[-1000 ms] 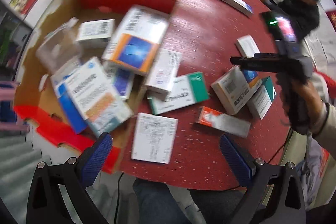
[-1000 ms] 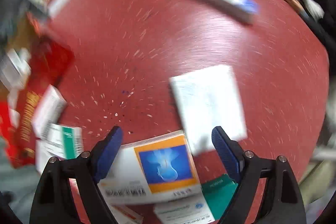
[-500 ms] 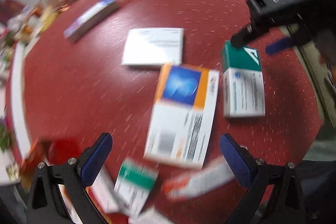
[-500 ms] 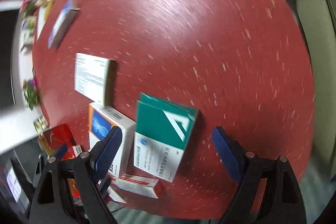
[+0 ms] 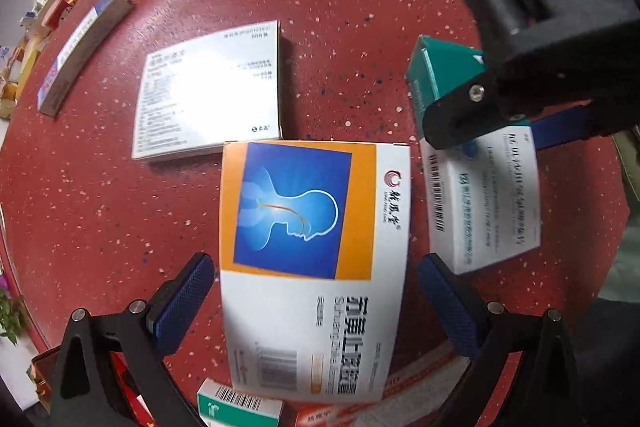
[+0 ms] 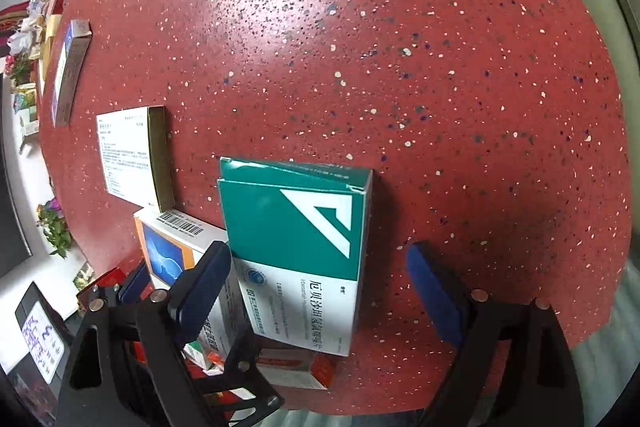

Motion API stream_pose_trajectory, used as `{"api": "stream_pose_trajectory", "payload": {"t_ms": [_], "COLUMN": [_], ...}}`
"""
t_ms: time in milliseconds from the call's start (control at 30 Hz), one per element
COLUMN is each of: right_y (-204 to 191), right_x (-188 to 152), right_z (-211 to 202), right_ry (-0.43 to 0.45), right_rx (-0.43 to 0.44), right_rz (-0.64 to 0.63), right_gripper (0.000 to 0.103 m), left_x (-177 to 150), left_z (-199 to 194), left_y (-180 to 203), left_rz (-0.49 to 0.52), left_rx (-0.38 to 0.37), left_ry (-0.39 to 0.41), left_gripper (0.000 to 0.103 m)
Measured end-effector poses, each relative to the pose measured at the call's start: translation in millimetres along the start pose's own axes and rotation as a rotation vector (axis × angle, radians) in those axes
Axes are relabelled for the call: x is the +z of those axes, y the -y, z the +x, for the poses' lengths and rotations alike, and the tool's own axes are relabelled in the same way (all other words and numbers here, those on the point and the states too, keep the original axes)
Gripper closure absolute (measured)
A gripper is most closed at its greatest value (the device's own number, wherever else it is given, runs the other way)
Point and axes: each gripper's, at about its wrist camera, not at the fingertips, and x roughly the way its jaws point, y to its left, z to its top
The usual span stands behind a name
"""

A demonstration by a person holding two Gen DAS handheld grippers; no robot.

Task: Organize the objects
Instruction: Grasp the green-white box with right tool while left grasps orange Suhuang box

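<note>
2 grippers hang over the red table [image 6: 360,47], each spread wide with nothing clamped: the left gripper [image 5: 316,299] straddles the orange-and-blue box [image 5: 312,267], pointing straight down so its pads can drop past both long sides. The right gripper [image 6: 320,287], whose jaws have just been opening, brackets the green-and-white box [image 6: 296,251] lying flat just beside it. Both boxes probably go next, each lined up for a squeeze across its width.

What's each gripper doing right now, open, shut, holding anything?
Left gripper: open, straddling the orange-and-blue medicine box, not gripping it.
Right gripper: open, jaws just widening around the green-and-white medicine box, no grip.
</note>
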Motion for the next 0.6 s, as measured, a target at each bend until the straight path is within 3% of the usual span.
{"api": "stream_pose_trajectory", "payload": {"t_ms": [167, 233, 300, 400, 467, 567, 600], "right_y": [-11.3, -11.3, -7.6, -7.3, -16.2, -35.7, -42.8], "right_x": [-0.8, -3.8, -9.1, -18.1, -23.3, -30.8, -33.4], "right_z": [10.1, 17.9, 27.9, 31.2, 31.3, 26.6, 24.4], "right_ry": [-0.036, -0.069, -0.117, -0.115, -0.1, -0.048, -0.028], "right_rx": [-0.054, -0.094, -0.147, -0.131, -0.121, -0.117, -0.119], "right_rz": [0.015, 0.041, 0.09, 0.134, 0.114, 0.048, 0.011], "right_gripper": [0.006, 0.0, 0.0, 0.0, 0.006, 0.025, 0.043], "left_x": [-2.4, -5.0, -7.4, -6.5, -7.2, -13.9, -15.8], "left_z": [5.7, 4.7, 3.5, 3.1, 2.1, -2.9, -6.1], "left_y": [-11.5, -12.0, -14.1, -16.6, -18.7, -21.6, -24.5], "left_rz": [-0.048, -0.046, -0.05, -0.048, -0.05, -0.06, -0.077], "left_rx": [-0.04, -0.032, -0.033, -0.033, -0.032, -0.035, -0.036], "left_ry": [0.002, 0.013, 0.022, 0.003, 0.001, 0.035, 0.052], "left_gripper": [0.0, 0.0, 0.0, 0.0, 0.0, 0.003, 0.009]}}
